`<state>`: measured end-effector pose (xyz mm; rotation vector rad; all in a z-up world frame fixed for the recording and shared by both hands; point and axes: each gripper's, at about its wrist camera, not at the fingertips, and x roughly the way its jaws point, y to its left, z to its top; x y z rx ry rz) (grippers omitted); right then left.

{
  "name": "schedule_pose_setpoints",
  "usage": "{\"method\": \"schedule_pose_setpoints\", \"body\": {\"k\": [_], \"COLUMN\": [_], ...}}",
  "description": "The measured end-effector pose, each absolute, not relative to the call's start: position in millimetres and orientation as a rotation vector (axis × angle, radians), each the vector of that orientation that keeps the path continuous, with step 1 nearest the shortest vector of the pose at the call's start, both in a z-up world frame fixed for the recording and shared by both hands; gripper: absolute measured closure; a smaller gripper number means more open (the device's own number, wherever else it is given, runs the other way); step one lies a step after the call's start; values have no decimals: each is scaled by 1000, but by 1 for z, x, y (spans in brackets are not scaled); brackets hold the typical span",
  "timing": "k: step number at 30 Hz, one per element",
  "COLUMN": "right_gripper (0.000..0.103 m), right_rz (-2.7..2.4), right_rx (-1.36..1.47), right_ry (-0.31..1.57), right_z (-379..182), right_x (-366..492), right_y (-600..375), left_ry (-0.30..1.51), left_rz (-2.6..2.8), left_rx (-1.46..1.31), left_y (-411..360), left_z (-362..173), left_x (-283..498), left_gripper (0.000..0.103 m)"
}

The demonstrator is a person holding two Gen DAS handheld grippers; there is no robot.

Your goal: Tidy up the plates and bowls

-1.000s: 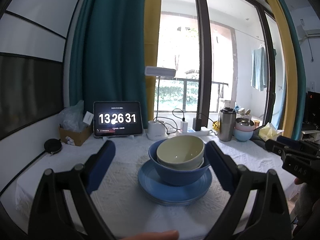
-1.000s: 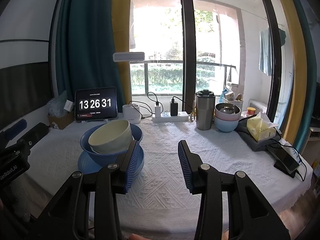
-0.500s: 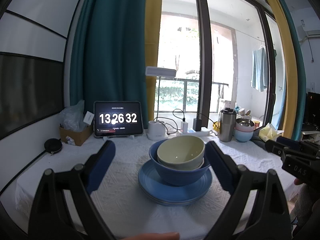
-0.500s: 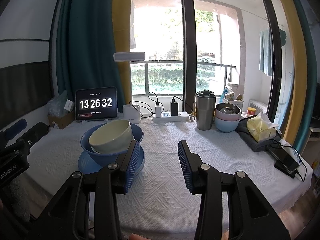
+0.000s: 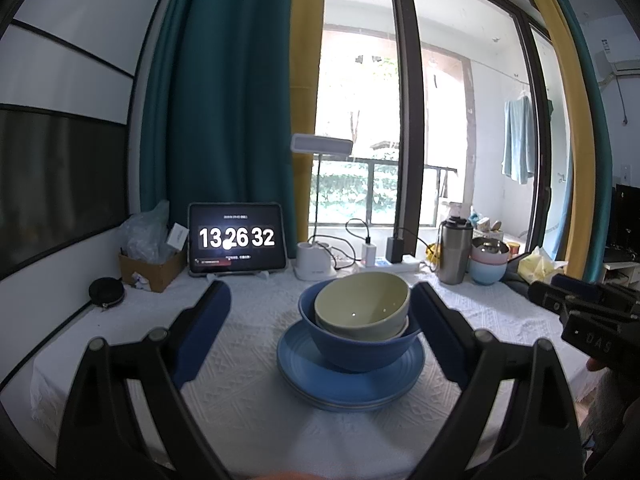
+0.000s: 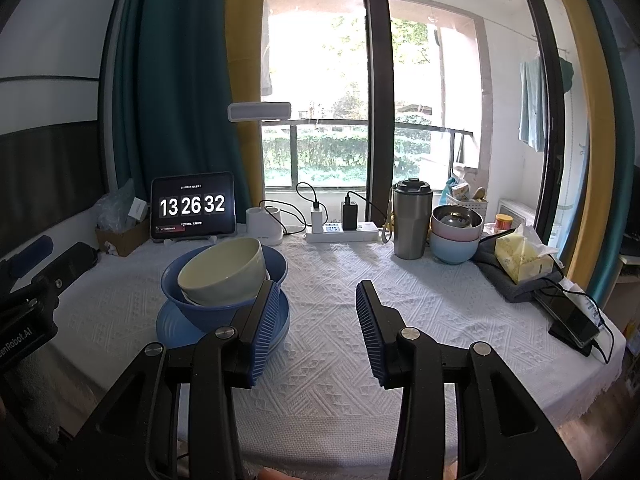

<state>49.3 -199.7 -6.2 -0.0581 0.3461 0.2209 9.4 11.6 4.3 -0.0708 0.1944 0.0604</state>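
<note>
Pale green bowl (image 5: 362,306) tilted inside blue bowl (image 5: 360,350) on blue plates (image 5: 348,384).

Bowl stack (image 6: 224,280) blocks left; cloth (image 6: 328,280) centre free.

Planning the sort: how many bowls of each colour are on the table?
Blue bowl: 1
Green bowl: 1
White bowl, rim only: 1
Steel bowl: 1
Pink bowl: 1
Light blue bowl: 1
Total: 6
</note>
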Motion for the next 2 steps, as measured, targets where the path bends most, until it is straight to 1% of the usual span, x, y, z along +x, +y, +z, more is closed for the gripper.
{"method": "schedule_pose_setpoints", "body": {"k": [2], "right_gripper": [60], "right_rz": [223], "right_rx": [-57], "right_ry": [347], "right_z": [-6], "right_x": [49], "right_y": [-200], "left_ry": [184], "left_rz": [62], "left_rx": [-71], "left_y": [12], "left_z": [6], "left_x": [8], "left_gripper": [11]}}
